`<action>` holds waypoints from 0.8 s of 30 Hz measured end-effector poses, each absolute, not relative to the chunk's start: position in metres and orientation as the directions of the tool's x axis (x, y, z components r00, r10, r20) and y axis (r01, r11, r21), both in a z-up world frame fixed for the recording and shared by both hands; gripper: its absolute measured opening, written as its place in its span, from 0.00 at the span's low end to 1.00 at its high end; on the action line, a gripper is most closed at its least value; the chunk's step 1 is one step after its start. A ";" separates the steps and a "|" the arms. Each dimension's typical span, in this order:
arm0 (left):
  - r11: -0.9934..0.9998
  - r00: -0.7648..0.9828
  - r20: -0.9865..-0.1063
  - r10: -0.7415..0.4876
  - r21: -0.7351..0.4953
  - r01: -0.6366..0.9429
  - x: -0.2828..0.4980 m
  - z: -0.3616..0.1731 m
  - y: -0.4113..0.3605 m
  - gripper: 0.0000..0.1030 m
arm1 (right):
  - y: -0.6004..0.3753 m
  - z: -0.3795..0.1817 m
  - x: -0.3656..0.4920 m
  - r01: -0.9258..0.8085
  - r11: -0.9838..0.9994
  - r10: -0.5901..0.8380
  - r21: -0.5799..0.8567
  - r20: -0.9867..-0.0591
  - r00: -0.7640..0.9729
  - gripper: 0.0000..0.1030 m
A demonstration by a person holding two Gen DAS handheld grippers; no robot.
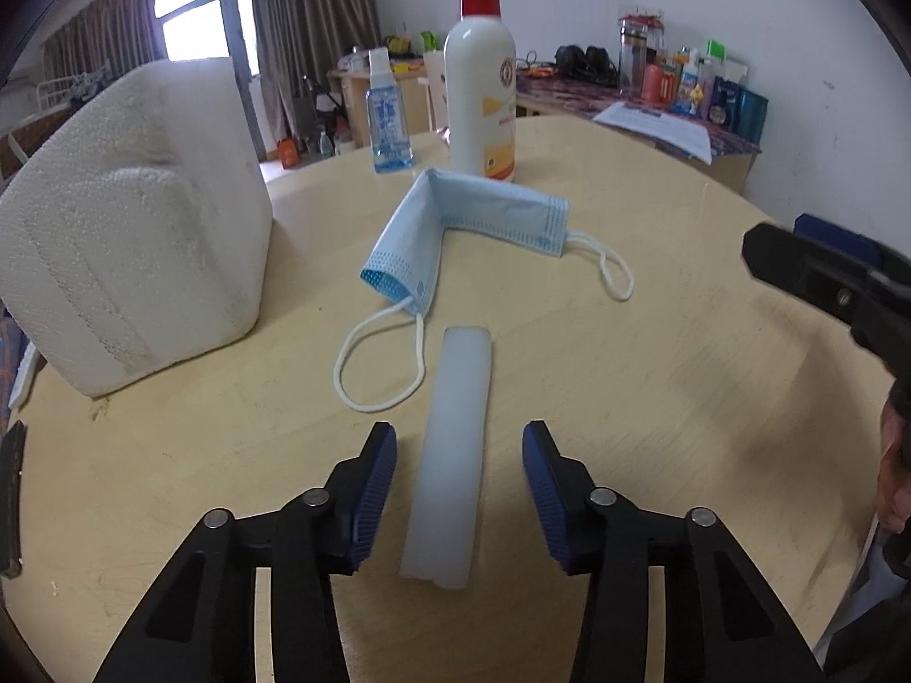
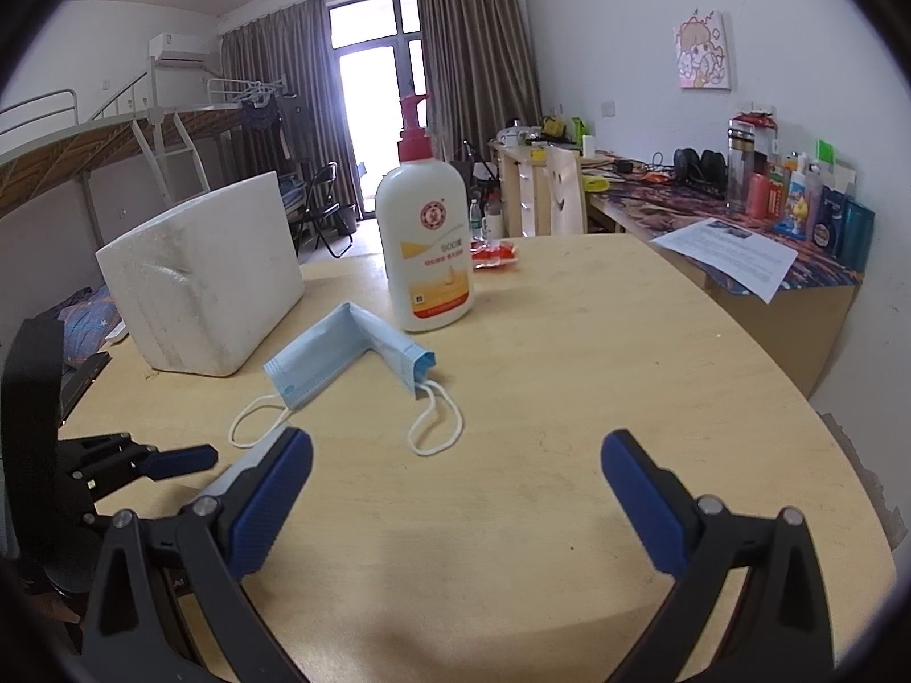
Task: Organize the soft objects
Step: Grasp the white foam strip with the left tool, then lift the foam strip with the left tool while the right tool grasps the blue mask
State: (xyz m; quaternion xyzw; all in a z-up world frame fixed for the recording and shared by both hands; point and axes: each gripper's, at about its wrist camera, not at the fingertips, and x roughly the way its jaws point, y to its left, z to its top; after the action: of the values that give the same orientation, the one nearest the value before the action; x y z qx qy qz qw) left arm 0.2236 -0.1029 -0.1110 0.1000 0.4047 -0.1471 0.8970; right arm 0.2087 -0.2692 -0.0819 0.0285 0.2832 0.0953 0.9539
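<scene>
Tabletop [image 1: 655,375]: pale wood, rounded edge.
Pump bottle [image 2: 428,245]: white, red pump; round red emblem and orange band noted; small print not legible.
Spray bottle [image 1: 388,120]: clear blue, label unreadable.
Face mask [image 1: 455,222]: blue, folded into an L, laid flat before the pump bottle; ear loops trailing.
Translucent strip [image 1: 452,455]: laid lengthwise on the tabletop, between the left fingers.
Left gripper [image 1: 460,484]: fingers spread either side of the strip, not touching it.
Right gripper [image 2: 455,489]: fingers spread wide, nothing between.
Foam box [image 1: 131,227]: white, no markings seen.
</scene>
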 end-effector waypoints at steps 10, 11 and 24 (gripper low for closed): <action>0.935 0.611 -0.773 -0.170 0.070 0.348 0.222 -0.112 -0.101 0.22 | -0.265 -0.081 0.214 -0.187 0.977 0.215 0.107 -0.542 0.813 1.00; 0.936 0.607 -0.774 -0.177 0.058 0.346 0.222 -0.112 -0.099 0.21 | -0.265 -0.081 0.214 -0.188 0.976 0.216 0.108 -0.542 0.812 1.00; 0.932 0.652 -0.719 -0.239 0.020 0.362 0.211 -0.092 -0.087 0.16 | -0.248 -0.070 0.216 -0.213 0.974 0.217 0.070 -0.536 0.816 1.00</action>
State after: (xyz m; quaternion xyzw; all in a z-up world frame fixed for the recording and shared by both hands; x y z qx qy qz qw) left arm 0.2113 -0.0871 -0.0923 0.0809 0.3825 -0.1659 0.9053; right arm 0.2163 -0.2481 -0.0703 0.0032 0.2814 0.1129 0.9529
